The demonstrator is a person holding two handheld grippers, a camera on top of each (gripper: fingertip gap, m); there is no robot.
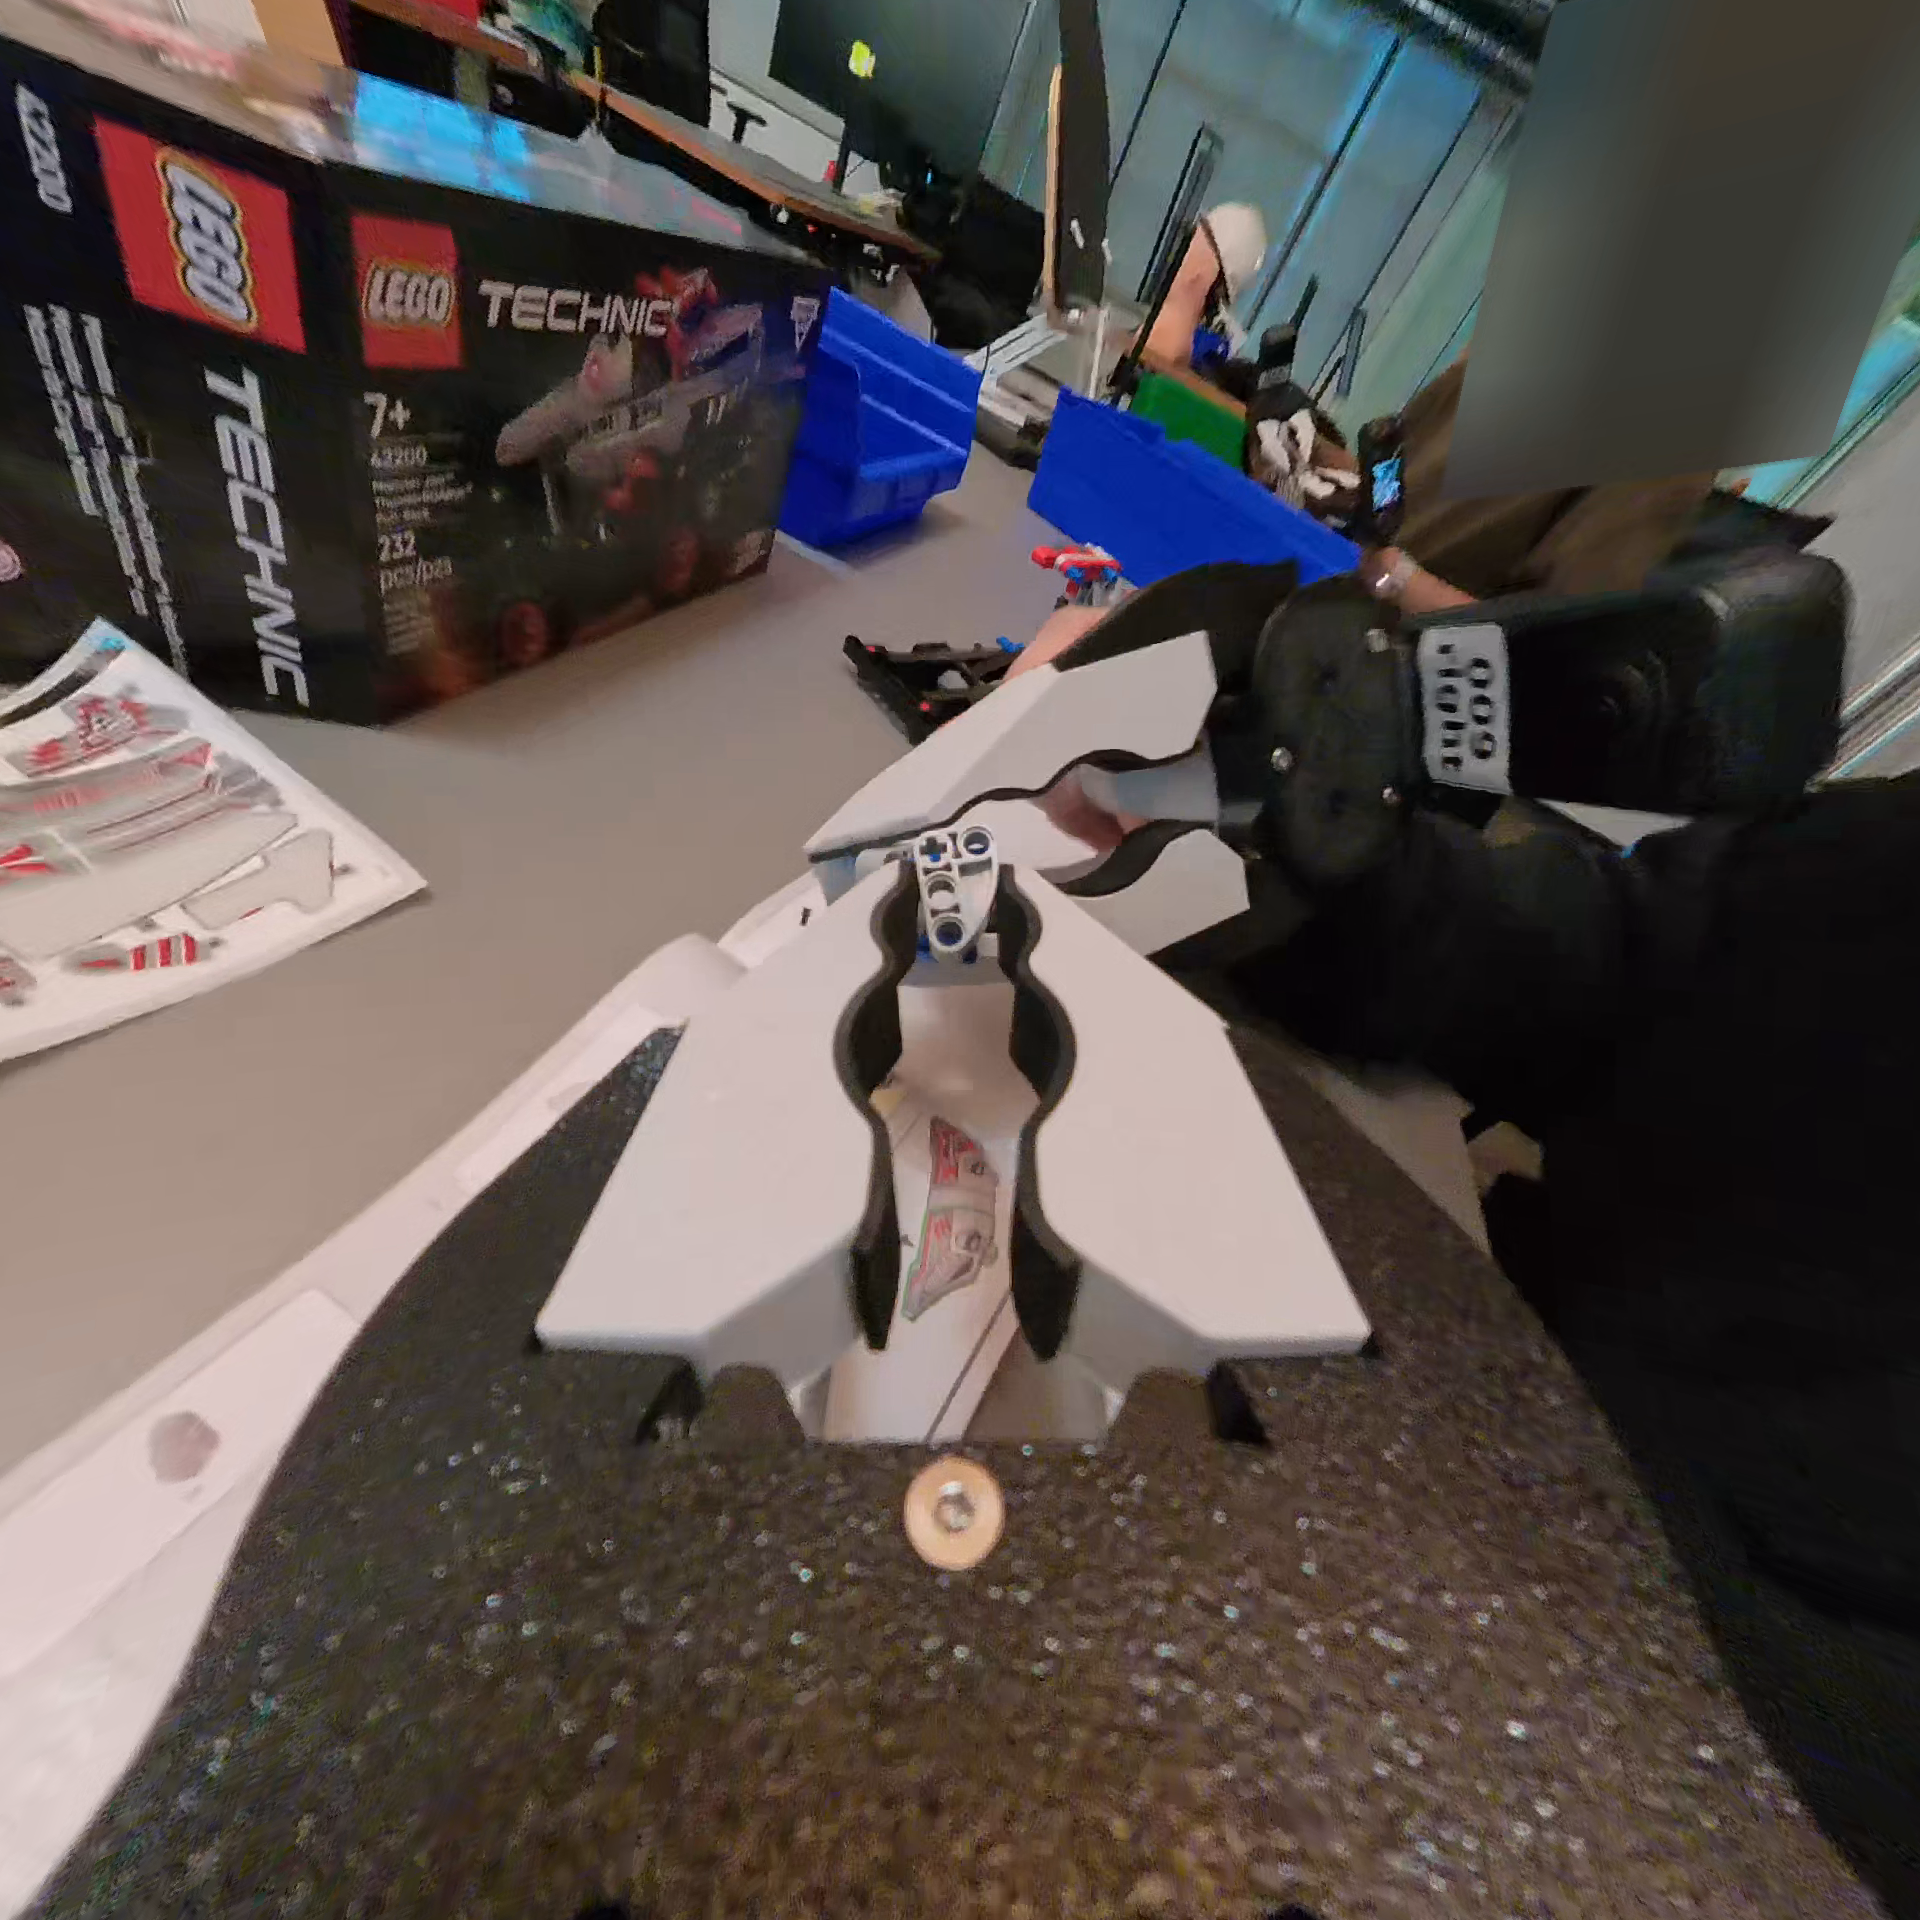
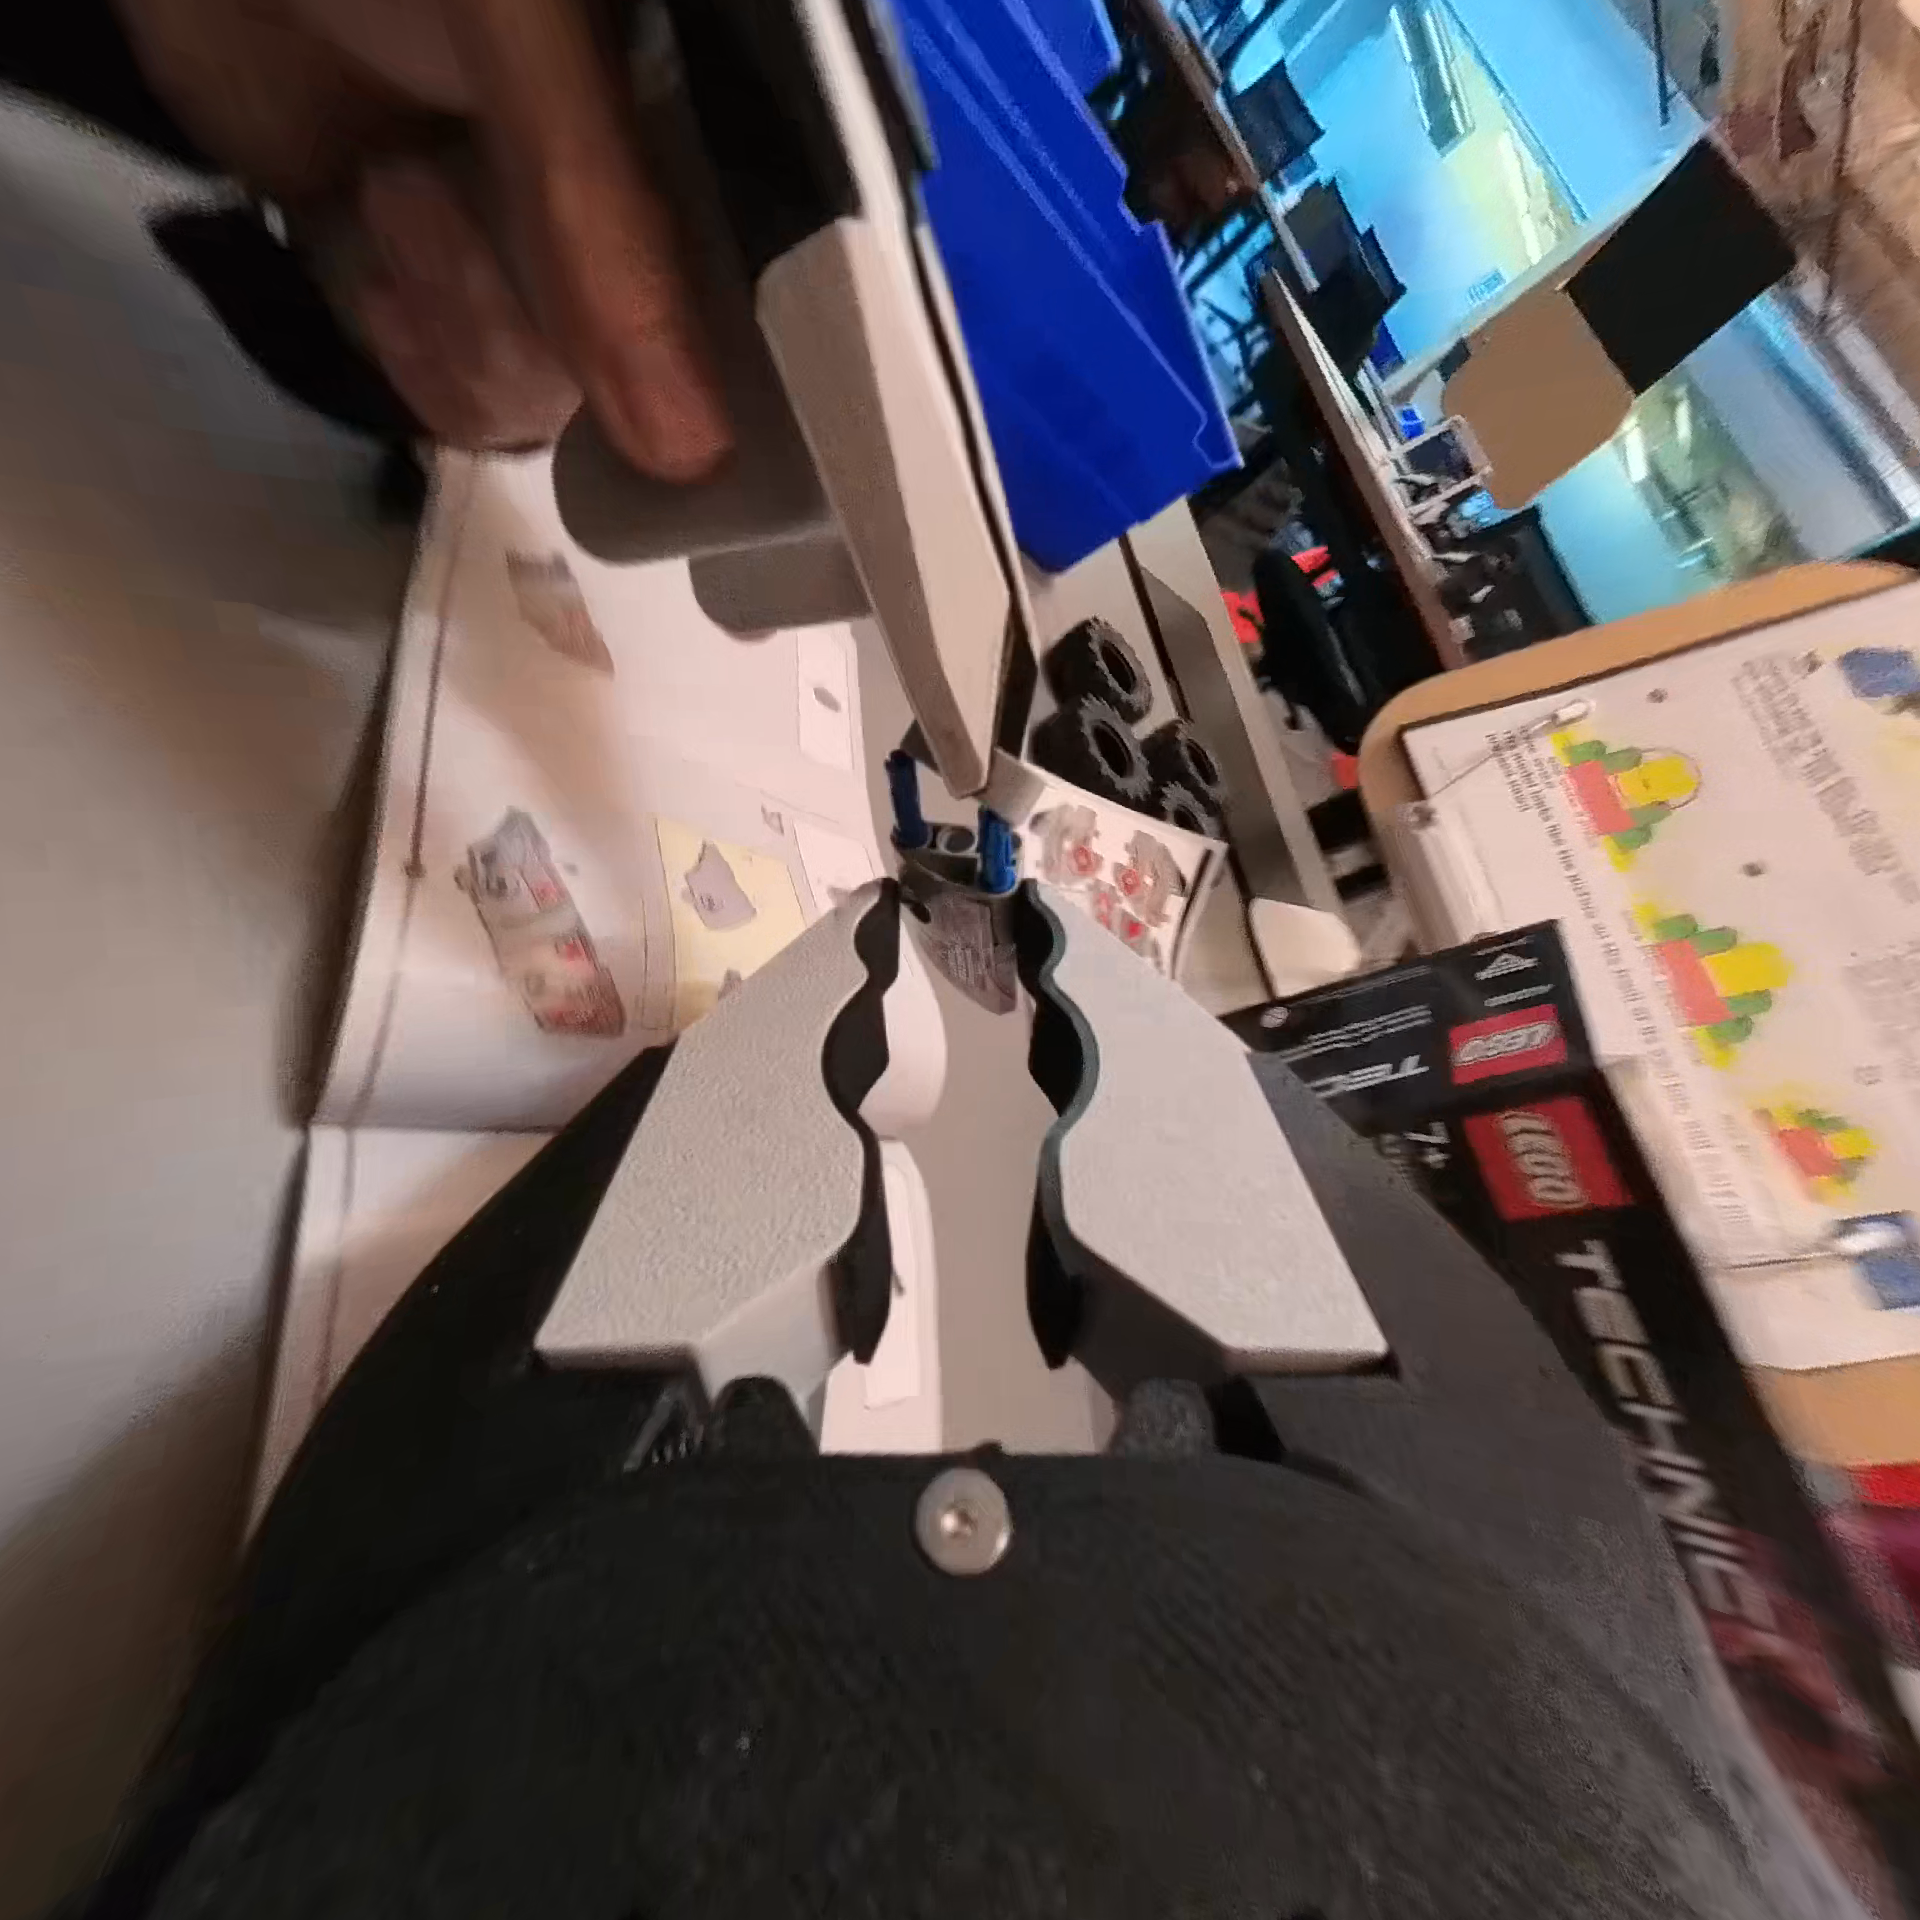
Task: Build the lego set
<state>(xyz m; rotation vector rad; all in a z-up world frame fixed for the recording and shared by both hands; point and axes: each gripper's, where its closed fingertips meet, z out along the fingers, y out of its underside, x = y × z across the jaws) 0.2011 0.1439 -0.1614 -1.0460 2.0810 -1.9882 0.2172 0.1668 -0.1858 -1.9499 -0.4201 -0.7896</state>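
- Left gripper [image 1: 951, 904]: jaws clamped on small light-grey lego piece [image 1: 954, 891] w/ round holes & blue pins, held up above the table [image 1: 540, 831].
- Right gripper [image 2: 961, 914]: jaws closed on the same lego piece [image 2: 961, 914] from the opp. side; blue pins [image 2: 995, 847] stuck out past the tips in right wrist view.
- Both grippers met tip to tip at the piece. In left wrist view, right gripper [image 1: 883, 842] came in from the right, tips touching the piece (one grey finger above, one below).
- Hand [image 2: 499, 239] on the left gripper's grey trigger, blurred, upper left of right wrist view.
- Open instruction booklet [image 2: 582, 831] lay on table beneath the grippers.
- Sticker sheet [image 1: 156, 831] flat on table at left, near the black lego box [image 1: 416, 416], which stood upright behind it.
- Blue bins [image 1: 883, 426] past the box, far side of table; part-built black frame [image 1: 935, 675] lay between bins & grippers.
- Black tyres [image 2: 1122, 727] clustered by a second small sticker sheet [image 2: 1122, 878], just beyond the gripper tips in right wrist view.
- Board w/ coloured brick pictures [image 2: 1683, 935] at right edge, next to the box.
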